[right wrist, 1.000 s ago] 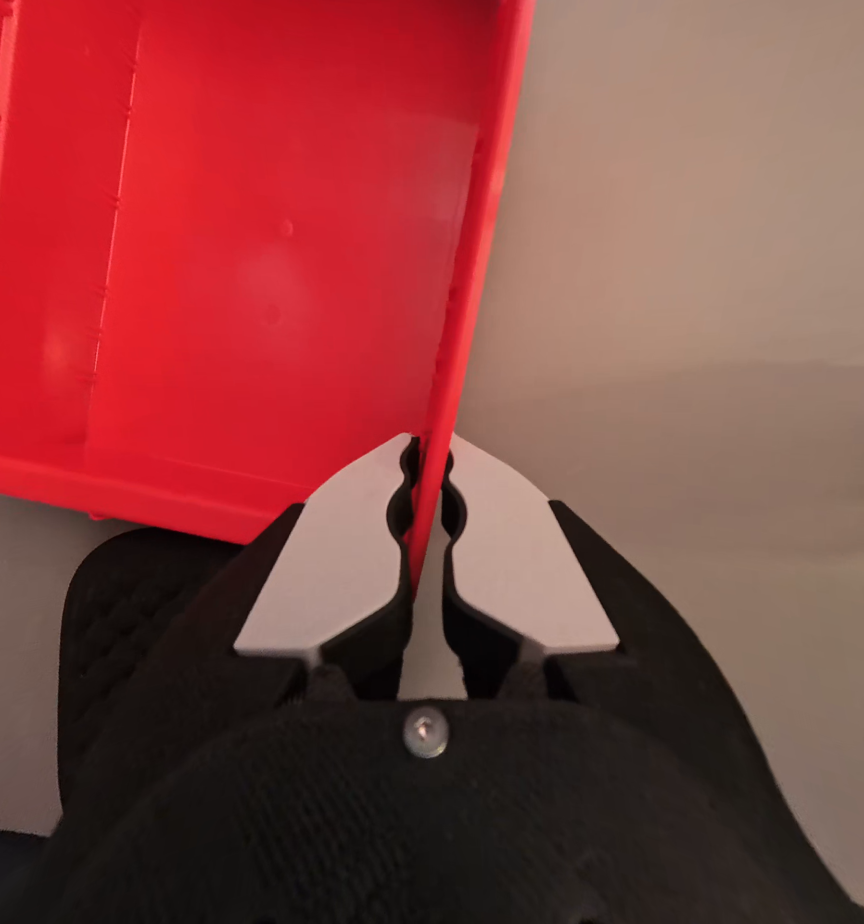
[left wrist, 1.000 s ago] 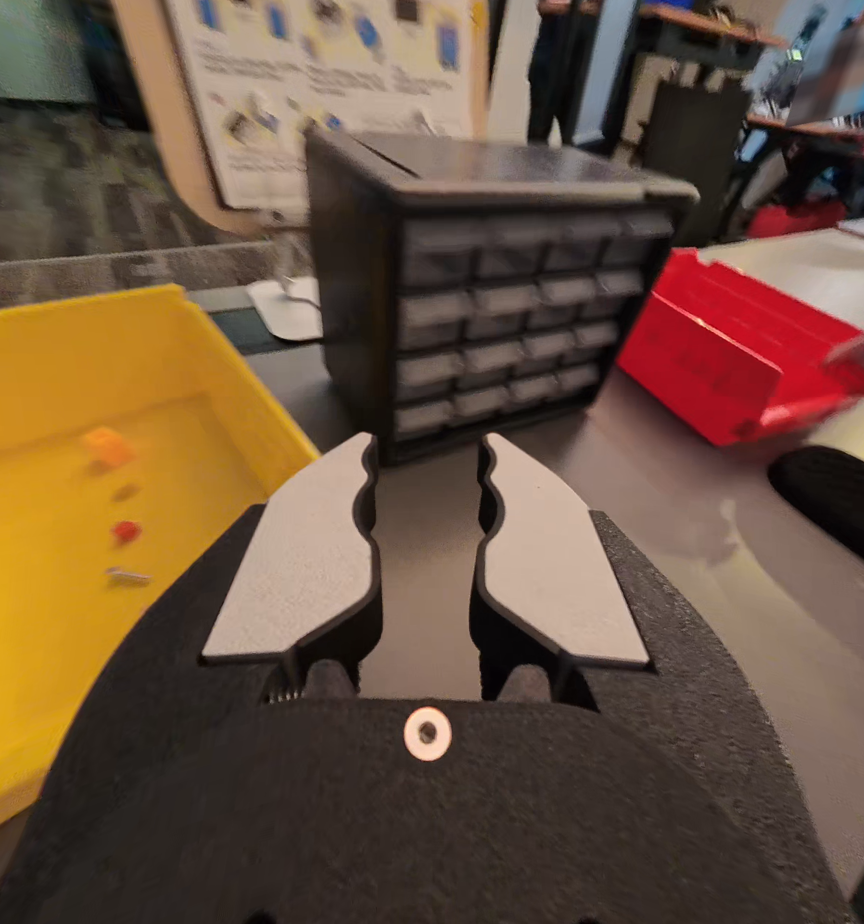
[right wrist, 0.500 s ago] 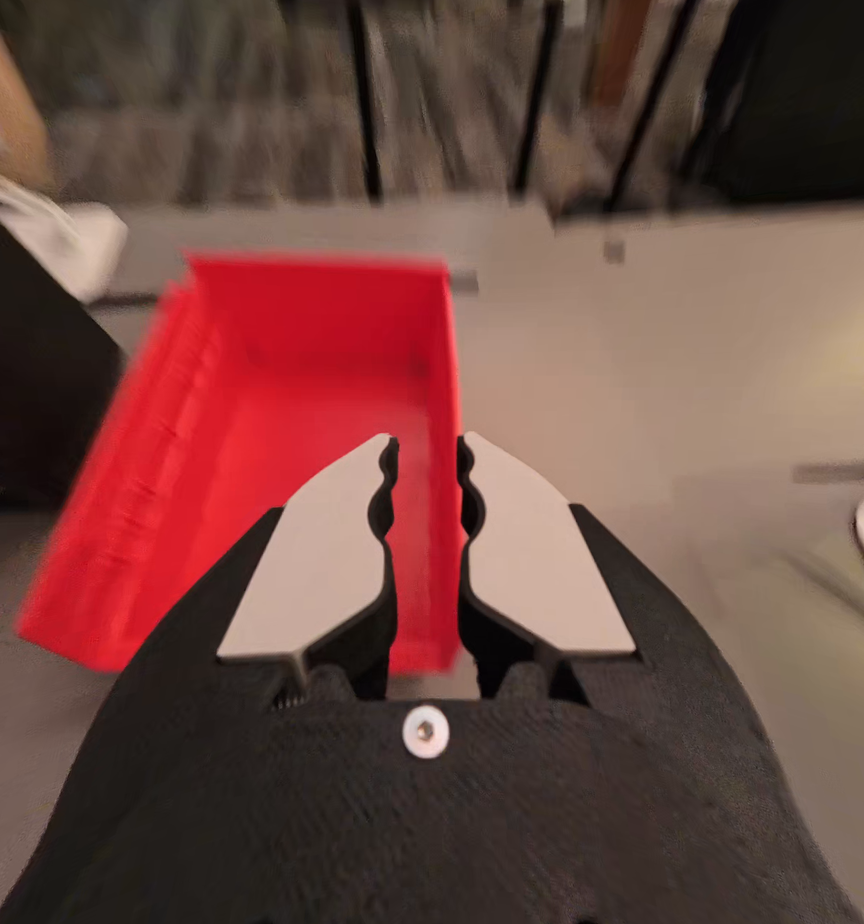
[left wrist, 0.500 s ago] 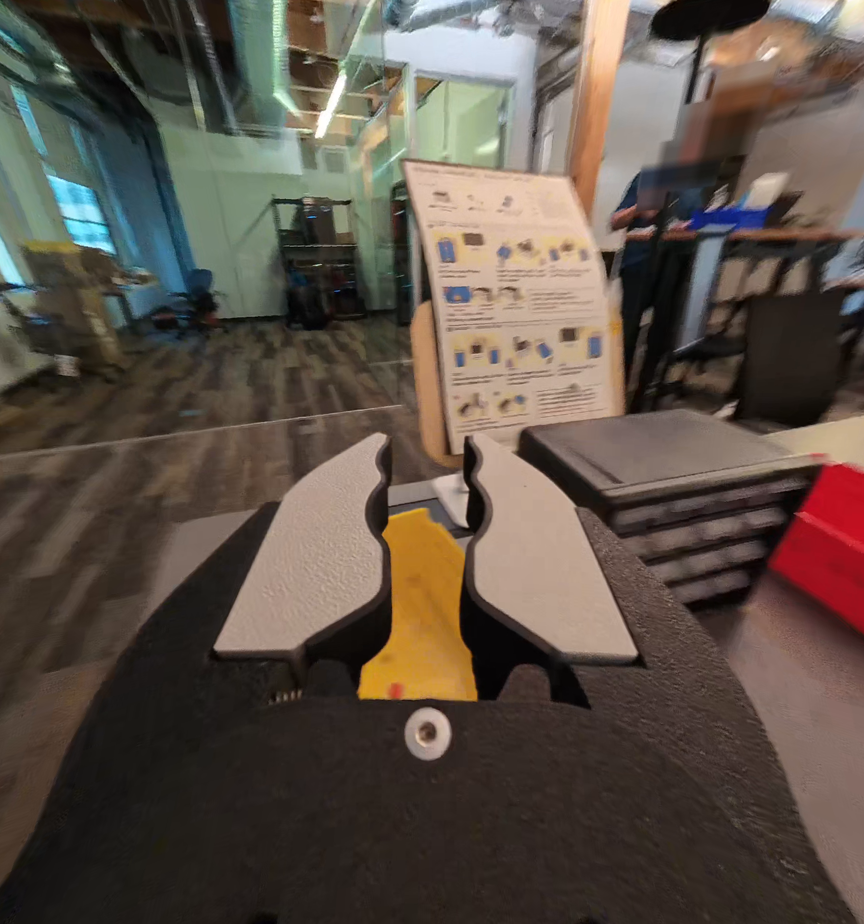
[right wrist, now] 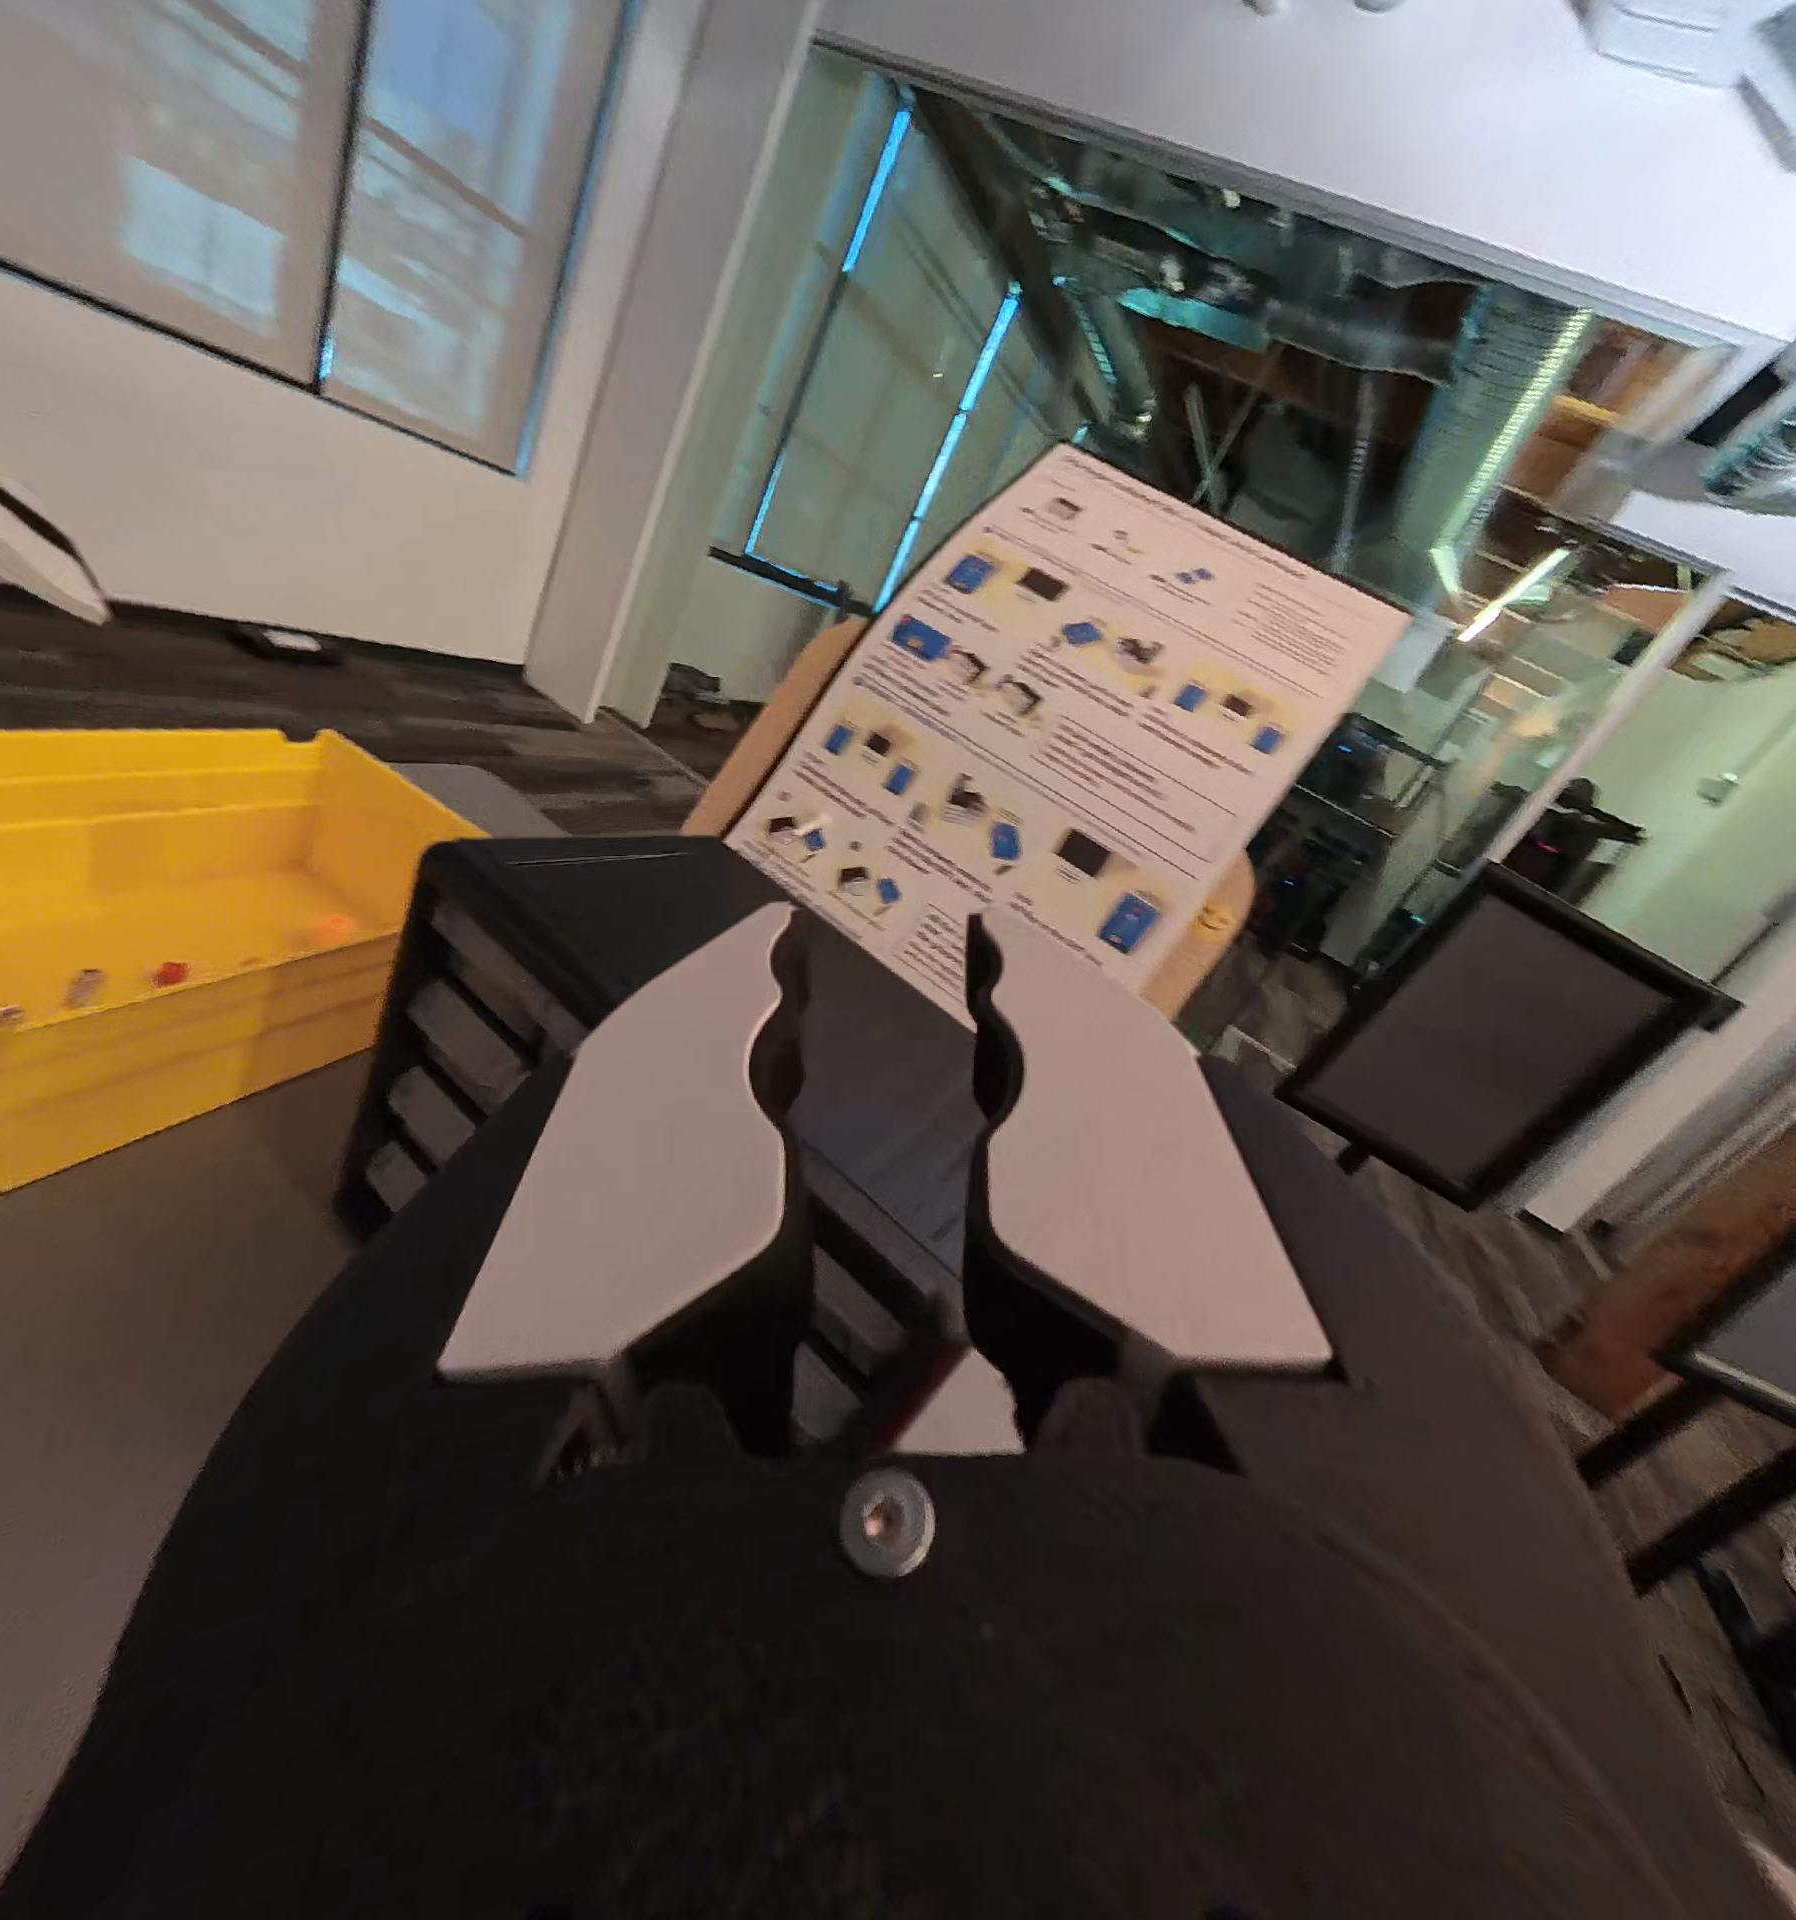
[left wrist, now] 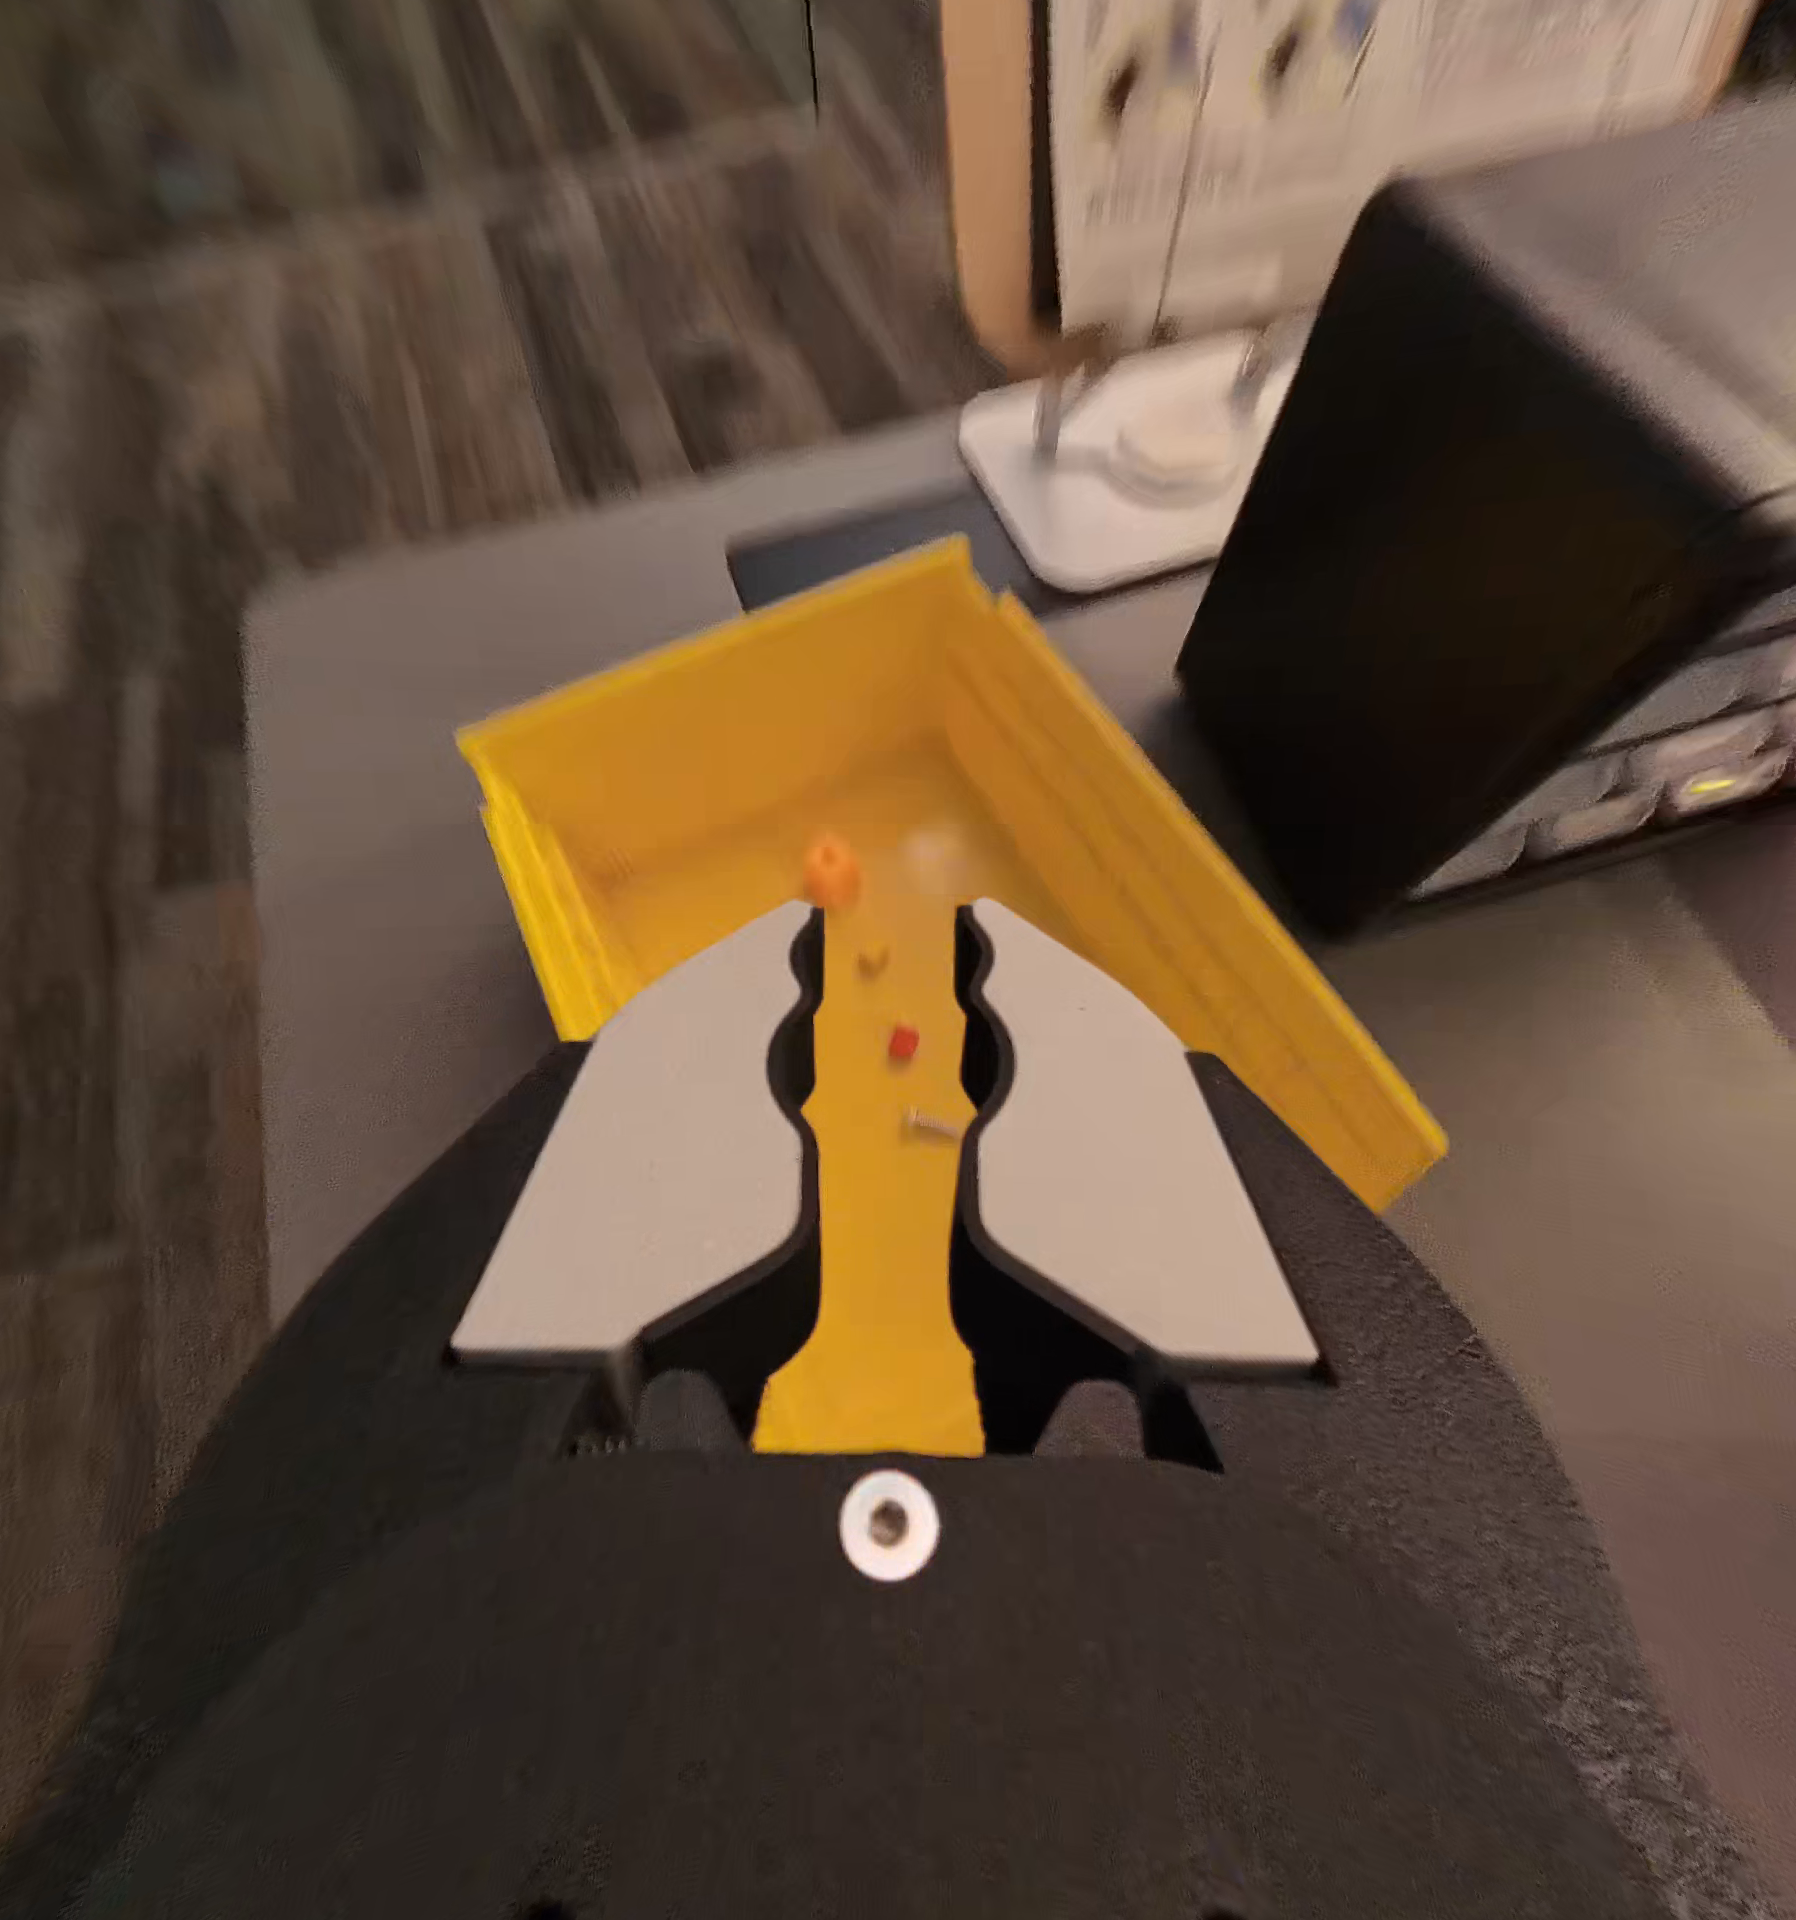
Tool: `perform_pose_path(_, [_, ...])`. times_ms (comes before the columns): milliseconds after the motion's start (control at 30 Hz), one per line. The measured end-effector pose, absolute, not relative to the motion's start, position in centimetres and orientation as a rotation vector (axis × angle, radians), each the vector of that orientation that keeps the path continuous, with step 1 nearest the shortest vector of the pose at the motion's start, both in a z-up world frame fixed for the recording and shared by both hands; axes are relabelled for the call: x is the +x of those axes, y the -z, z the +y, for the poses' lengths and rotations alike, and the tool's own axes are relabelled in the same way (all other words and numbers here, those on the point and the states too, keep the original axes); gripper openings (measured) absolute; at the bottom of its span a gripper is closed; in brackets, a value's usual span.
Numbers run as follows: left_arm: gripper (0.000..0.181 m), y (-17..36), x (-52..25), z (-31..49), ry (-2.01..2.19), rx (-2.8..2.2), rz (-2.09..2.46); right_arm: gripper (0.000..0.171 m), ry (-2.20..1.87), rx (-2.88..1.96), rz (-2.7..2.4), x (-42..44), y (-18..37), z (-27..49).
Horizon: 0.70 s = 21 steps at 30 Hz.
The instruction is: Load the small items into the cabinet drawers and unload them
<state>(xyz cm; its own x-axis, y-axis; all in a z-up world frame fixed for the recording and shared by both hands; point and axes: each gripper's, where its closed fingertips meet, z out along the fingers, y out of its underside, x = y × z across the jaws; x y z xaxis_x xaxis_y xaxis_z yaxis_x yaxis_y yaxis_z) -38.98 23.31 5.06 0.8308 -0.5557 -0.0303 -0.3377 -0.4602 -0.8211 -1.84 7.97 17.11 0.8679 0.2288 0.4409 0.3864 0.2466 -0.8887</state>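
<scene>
**Small parts wait in the yellow bin, both grippers empty**

The left gripper (left wrist: 889,914) hangs above the yellow bin (left wrist: 728,717), its jaws set a narrow gap apart with nothing between them. The right gripper (right wrist: 878,930) is also parted and empty; it points over the top of the black drawer cabinet (right wrist: 561,883), which fills the middle of the right wrist view.

The small items lie on the bin floor, in the centre of the left wrist view. I count four there: an orange piece (left wrist: 834,871), a small pale piece (left wrist: 873,958), a red piece (left wrist: 904,1042) and a short metal screw (left wrist: 930,1122). A pale blurred spot beside the orange piece may be a fifth item or only a reflection; I cannot tell.

I judge that all of them are very light and stiff. The screw is thin and smooth, so it may roll or slip; it is better to pinch it across the shaft with the fingertips. The plastic pieces can be taken across their flat sides.

There is one bin and one cabinet. Its drawers are too blurred to count.
</scene>
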Motion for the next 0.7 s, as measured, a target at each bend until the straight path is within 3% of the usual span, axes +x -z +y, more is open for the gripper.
perform_pose_path(133, [0.019, -0.5, -38.2, 24.6, 0.357, -2.27, 0.733, 0.035, 0.152, -1.379, -0.631, -5.1, -15.9, 9.7])
perform_pose_path(333, [0.02, 2.0, -38.5, 28.2, 0.201, -2.268, 0.744, 0.035, 0.221, -1.218, -0.609, -9.5, -14.6, 12.6])
perform_pose_path(500, [0.02, 3.9, -37.4, 29.7, 0.183, -2.274, 0.779, 0.035, 0.436, -1.108, -0.7, -12.7, -9.8, 14.0])
perform_pose_path(700, [0.02, 6.1, -37.0, 30.8, 0.184, -2.337, 0.763, 0.016, 0.73, -0.999, -0.728, -12.9, -4.7, 14.1])
